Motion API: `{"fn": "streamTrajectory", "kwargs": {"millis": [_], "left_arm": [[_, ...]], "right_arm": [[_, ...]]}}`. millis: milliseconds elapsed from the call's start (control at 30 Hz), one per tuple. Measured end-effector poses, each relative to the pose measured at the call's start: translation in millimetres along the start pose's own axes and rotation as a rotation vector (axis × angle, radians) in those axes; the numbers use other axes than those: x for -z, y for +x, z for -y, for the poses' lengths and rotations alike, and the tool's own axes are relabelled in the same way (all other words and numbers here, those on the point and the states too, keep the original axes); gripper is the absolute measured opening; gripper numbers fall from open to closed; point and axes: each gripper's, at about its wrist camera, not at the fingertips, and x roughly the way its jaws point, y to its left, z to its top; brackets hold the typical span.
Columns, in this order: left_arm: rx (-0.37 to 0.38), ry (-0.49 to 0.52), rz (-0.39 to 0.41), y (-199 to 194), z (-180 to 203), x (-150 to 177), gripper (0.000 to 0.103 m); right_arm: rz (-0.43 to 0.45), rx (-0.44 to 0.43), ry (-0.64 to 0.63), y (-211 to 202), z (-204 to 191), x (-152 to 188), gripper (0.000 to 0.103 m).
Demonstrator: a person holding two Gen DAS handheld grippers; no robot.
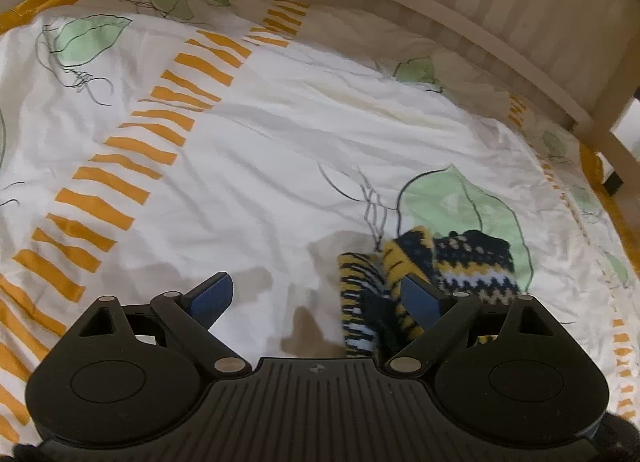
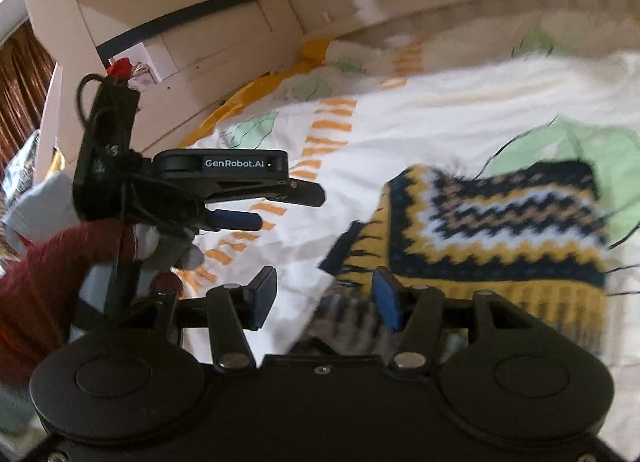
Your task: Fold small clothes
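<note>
A small knitted garment (image 2: pixel 496 214) in yellow, navy and white zigzag lies folded on the bed sheet (image 2: pixel 440 122). It also shows in the left wrist view (image 1: pixel 424 274), bunched at the lower right. My left gripper (image 1: pixel 316 298) is open, its right finger (image 1: pixel 420 300) over the garment's left edge. My right gripper (image 2: pixel 324 302) is open just above the garment's near left corner. The left gripper also shows from the side in the right wrist view (image 2: pixel 280 202), to the left of the garment, held by a hand in a red sleeve.
The white sheet (image 1: pixel 260 142) has orange stripe bands and green leaf prints. A cream slatted bed rail (image 1: pixel 480 22) runs along the far side. A wooden cabinet (image 2: pixel 180 22) stands at the bed's far left corner.
</note>
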Motion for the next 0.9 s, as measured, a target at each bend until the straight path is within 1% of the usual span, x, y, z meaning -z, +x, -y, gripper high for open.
{"fn": "streamTrajectory", "kwargs": {"millis": [67,100,167,267,300,367,433,567,633,667,733,767,800,867,900], "left_arm": [[0.003,0.014,0.000,1.0,4.1,0.9,0.092],[0.002,0.021,-0.001,1.8,6.0,1.5,0.092],[0.001,0.033,-0.005,4.0,8.4,3.0,0.092],[0.009,0.048,-0.012,7.3,10.5,5.8,0.092],[0.012,0.052,-0.013,8.8,11.3,6.7,0.092],[0.022,0.058,-0.007,11.5,14.3,8.9,0.092],[0.038,0.072,0.006,13.8,20.7,11.0,0.092],[0.066,0.163,0.057,16.0,43.4,18.2,0.092],[0.047,0.227,0.071,20.4,54.2,22.8,0.092],[0.022,0.257,0.072,24.5,57.1,25.0,0.092],[-0.063,0.282,0.047,37.7,56.1,28.4,0.092],[-0.099,0.271,0.025,45.1,51.7,29.1,0.093],[-0.109,0.241,0.002,52.2,44.2,29.2,0.093],[-0.079,0.149,-0.048,61.7,27.0,27.2,0.093],[-0.062,0.106,-0.060,63.4,20.2,26.5,0.093]], "right_arm": [[-0.018,0.007,-0.009,-0.5,-0.7,7.6,0.060],[-0.042,0.000,-0.002,4.2,-2.6,14.8,0.060],[-0.112,-0.033,0.031,22.6,-8.2,29.6,0.061],[-0.187,-0.061,-0.001,51.0,-26.6,50.0,0.061],[-0.190,-0.061,-0.020,55.9,-32.9,53.8,0.061],[-0.186,-0.061,-0.050,58.4,-41.9,55.4,0.065],[-0.180,-0.077,-0.060,54.9,-44.2,52.9,0.065],[-0.176,-0.086,-0.027,48.0,-39.3,53.9,0.065],[-0.175,-0.087,-0.012,46.6,-36.6,54.6,0.065],[-0.171,-0.088,-0.004,46.4,-36.1,54.6,0.065],[-0.166,-0.093,0.008,46.3,-36.4,55.3,0.065],[-0.168,-0.094,0.006,44.3,-37.4,56.0,0.065],[-0.166,-0.094,-0.002,42.4,-37.9,58.9,0.065],[-0.164,-0.089,-0.015,38.3,-39.4,61.6,0.065],[-0.164,-0.086,-0.022,36.6,-39.7,62.0,0.065]]}}
